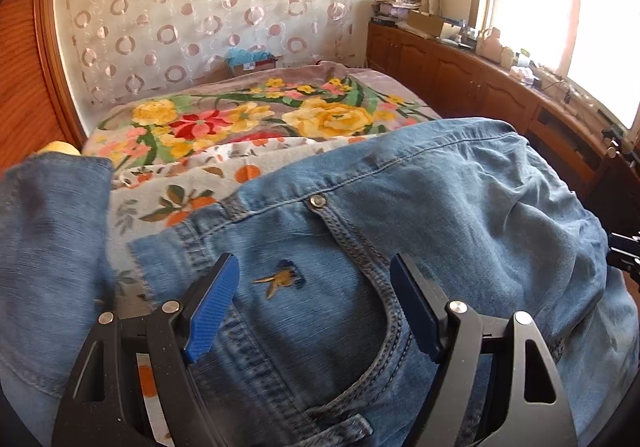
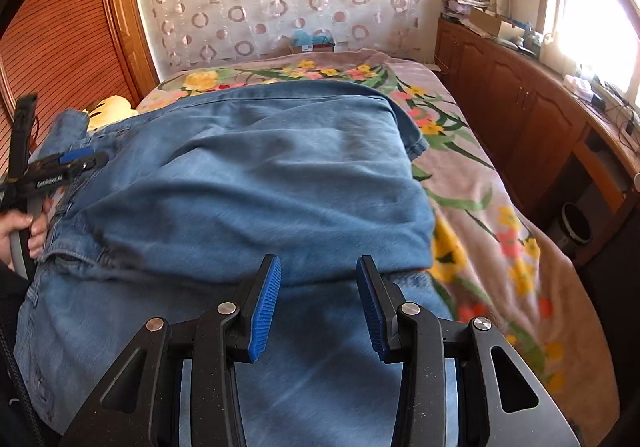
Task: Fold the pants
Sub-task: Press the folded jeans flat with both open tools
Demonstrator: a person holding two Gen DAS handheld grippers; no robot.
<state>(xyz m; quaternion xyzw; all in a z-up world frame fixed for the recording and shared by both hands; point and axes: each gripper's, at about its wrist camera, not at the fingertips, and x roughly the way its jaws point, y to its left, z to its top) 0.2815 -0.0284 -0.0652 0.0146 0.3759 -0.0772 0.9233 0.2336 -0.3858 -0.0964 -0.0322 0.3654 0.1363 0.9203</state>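
Observation:
Blue denim pants (image 1: pixel 420 207) lie on the bed, partly folded over themselves; they also fill the right wrist view (image 2: pixel 256 175). My left gripper (image 1: pixel 314 279) is open just above the waistband area, near the front pocket and a small embroidered mark (image 1: pixel 280 281). It also shows at the left of the right wrist view (image 2: pixel 76 163), over the waist end. My right gripper (image 2: pixel 318 271) is open and empty, over the near edge of the folded layer. Nothing is held between either pair of blue pads.
The pants rest on a flowered blanket (image 2: pixel 480 207) covering the bed. A fruit-print cloth (image 1: pixel 172 191) lies under the pants on the left. A wooden cabinet (image 2: pixel 540 107) with clutter runs along the right. A wooden wardrobe (image 2: pixel 60 47) stands left. A yellow pillow (image 2: pixel 108 107) lies near it.

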